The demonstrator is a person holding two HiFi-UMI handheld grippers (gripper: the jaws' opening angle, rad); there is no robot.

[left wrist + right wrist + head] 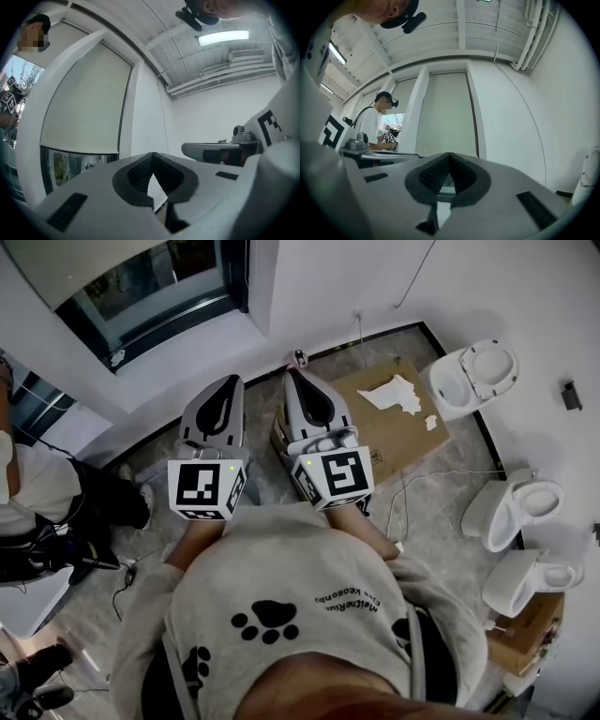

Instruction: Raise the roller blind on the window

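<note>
Low in the middle of the left gripper view, the left gripper point(152, 155) has its two jaws pressed together, with nothing between them. The right gripper point(450, 155) looks the same in its own view: jaws together, holding nothing. Both point toward the wall with the window point(155, 287), which sits at the upper left of the head view.

Past the jaws, the roller blind point(84, 98) fills the left of the left gripper view. It hangs far down, and only a thin strip of glass point(70, 166) shows under its bottom edge.

I think the job has not really started. Neither gripper touches the roller blind or anything that would pull it up. All the raising is left to do.
</note>
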